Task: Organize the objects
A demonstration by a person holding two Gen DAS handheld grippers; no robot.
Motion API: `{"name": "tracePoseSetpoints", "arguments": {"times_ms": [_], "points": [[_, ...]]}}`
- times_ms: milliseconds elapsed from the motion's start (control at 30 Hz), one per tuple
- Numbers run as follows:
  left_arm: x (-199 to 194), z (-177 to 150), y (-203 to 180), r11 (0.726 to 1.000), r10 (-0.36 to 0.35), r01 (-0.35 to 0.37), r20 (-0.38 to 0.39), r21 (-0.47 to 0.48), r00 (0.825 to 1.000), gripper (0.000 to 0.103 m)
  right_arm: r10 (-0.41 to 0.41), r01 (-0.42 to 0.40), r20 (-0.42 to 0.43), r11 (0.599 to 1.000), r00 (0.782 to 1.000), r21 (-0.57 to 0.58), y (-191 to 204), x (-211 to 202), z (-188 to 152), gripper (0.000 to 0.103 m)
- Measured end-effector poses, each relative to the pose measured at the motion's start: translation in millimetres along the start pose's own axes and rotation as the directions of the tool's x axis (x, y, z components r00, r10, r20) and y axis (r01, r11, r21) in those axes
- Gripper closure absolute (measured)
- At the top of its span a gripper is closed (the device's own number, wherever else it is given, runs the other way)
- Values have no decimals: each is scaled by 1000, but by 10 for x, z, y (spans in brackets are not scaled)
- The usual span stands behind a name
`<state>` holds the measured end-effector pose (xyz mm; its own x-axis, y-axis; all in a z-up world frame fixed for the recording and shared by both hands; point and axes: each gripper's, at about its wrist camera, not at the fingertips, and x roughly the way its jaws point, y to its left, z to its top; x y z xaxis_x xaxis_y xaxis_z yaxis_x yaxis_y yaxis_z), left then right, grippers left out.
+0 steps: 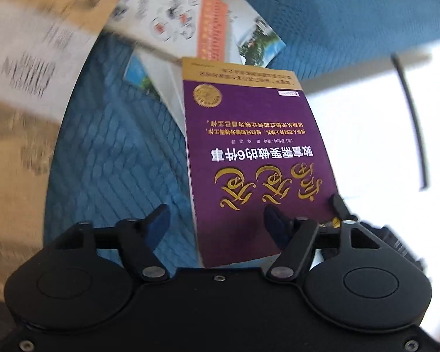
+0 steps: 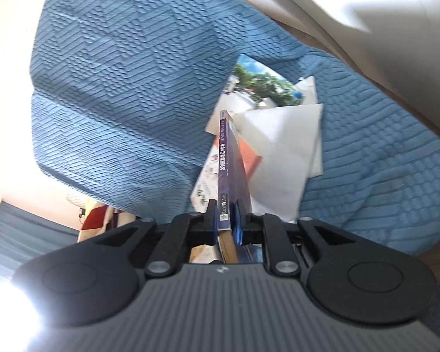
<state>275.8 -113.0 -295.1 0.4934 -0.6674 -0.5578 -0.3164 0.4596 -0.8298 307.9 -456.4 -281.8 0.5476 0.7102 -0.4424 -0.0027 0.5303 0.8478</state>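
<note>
A purple book with gold lettering point(image 1: 255, 158) is held above a blue textured sofa cover point(image 1: 114, 161). My right gripper point(image 2: 225, 220) is shut on the book's spine end point(image 2: 224, 170), seen edge-on in the right wrist view. Its black fingers point(image 1: 338, 205) show at the book's near right corner in the left wrist view. My left gripper point(image 1: 215, 223) is open and empty, its fingers spread, the right one lying over the book's cover without gripping it.
A loose pile of booklets and papers lies on the sofa beyond the book: an orange-edged leaflet point(image 1: 214, 29), a photo brochure point(image 2: 258, 82), white sheets point(image 2: 287, 146). A blurred paper and brown card point(image 1: 29, 67) lie at left. A white surface point(image 1: 366, 135) is at right.
</note>
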Motion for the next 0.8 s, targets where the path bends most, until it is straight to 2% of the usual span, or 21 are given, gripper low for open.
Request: {"name": "tracePoseSetpoints", "arguments": {"times_ms": [133, 233, 300, 367, 467, 533, 600, 633, 800], "points": [[19, -46, 246, 976, -143, 135, -32, -171, 989, 26, 3, -3, -8, 999, 1000, 37, 74, 53, -52, 88], [55, -124, 370, 940, -222, 205, -33, -274, 974, 23, 8, -8, -7, 997, 1000, 82, 54, 63, -100, 88], [88, -158, 443, 919, -250, 228, -26, -323, 968, 23, 5, -5, -3, 995, 1000, 98, 44, 53, -121, 88], [82, -178, 487, 914, -251, 230, -22, -334, 968, 25, -2, 2, 1, 996, 1000, 89, 62, 30, -140, 88], [62, -164, 507, 923, -223, 205, -16, -326, 975, 39, -25, 24, 13, 998, 1000, 55, 95, 8, -165, 88], [44, -157, 491, 939, -188, 171, -29, -299, 982, 58, -61, 61, 20, 998, 998, 18, 147, 6, -167, 88], [-8, -158, 462, 952, -165, 152, -26, -267, 986, 63, -93, 93, 26, 995, 995, -22, 206, 0, -173, 88], [-41, -153, 446, 954, -166, 156, -17, -257, 986, 69, -106, 108, 33, 993, 994, -46, 239, -9, -177, 88], [-334, -52, 250, 974, -172, 173, 20, -149, 985, 81, -165, 171, 55, 977, 985, -127, 380, -70, -251, 87]]}}
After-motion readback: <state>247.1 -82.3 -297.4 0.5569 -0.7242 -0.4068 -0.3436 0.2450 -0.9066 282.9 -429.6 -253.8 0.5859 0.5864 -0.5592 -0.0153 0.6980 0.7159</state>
